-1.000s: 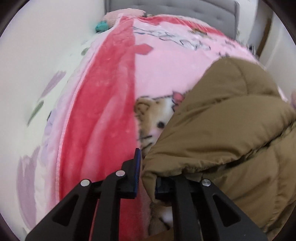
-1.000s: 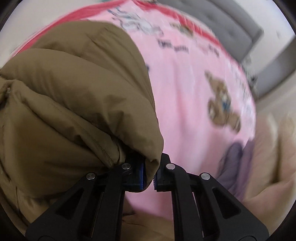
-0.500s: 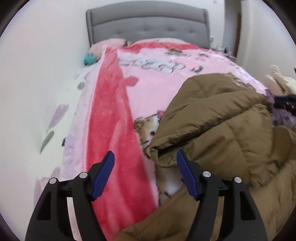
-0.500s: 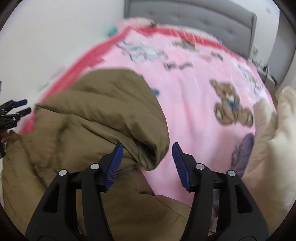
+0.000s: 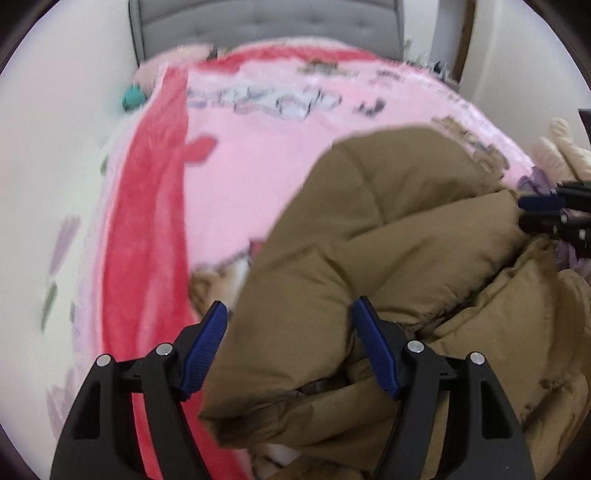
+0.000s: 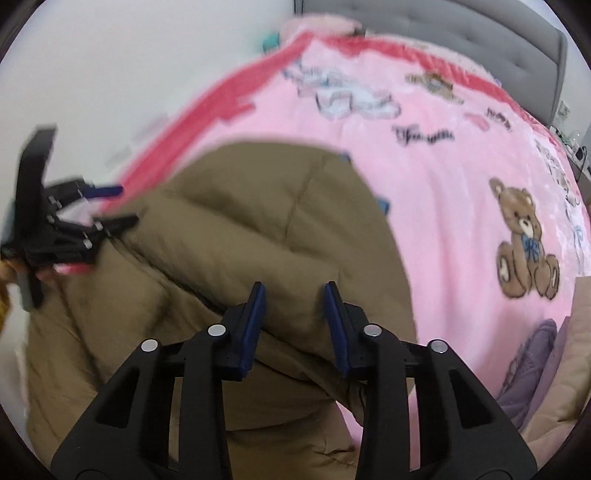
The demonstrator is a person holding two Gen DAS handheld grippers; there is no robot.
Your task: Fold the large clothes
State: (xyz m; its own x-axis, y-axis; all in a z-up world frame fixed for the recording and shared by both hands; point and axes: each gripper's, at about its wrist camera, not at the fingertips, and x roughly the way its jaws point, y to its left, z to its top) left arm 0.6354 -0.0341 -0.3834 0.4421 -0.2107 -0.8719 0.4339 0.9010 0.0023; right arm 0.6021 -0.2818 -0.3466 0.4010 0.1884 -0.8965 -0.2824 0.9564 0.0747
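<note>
Looking along our left gripper point(image 5: 288, 345), we find its blue pads point(image 5: 202, 350) spread wide, as they were half a second ago, but now a puffy fold of the brown padded jacket point(image 5: 369, 258) bulges up between them; earlier the pads framed mostly blanket and the jacket's edge. A second ago this gripper was pinched on that fabric. We cannot tell whether the pads touch the fold now. The jacket lies heaped on the pink teddy-bear blanket point(image 5: 258, 155) covering the bed, with the grey tufted headboard point(image 5: 266, 18) beyond. At the right edge our right gripper point(image 5: 546, 210) pokes in, mostly cut off, just beside the jacket's far side. The whole view is blurred, and a small teal object point(image 5: 132, 96) near the pillow end cannot be identified.

From the right wrist, our right gripper point(image 6: 293, 323) stands with a narrower gap than half a second ago, its pads point(image 6: 255, 325) parted over the jacket point(image 6: 258, 229) and gripping nothing that we can see. The jacket fills more of the picture than before, hiding the blanket point(image 6: 443, 166) beneath. Our left gripper point(image 6: 107, 206) shows at the left edge, smeared by motion, at the jacket's rim. A purple garment point(image 6: 532, 369) lies at lower right, partly cut off.
</note>
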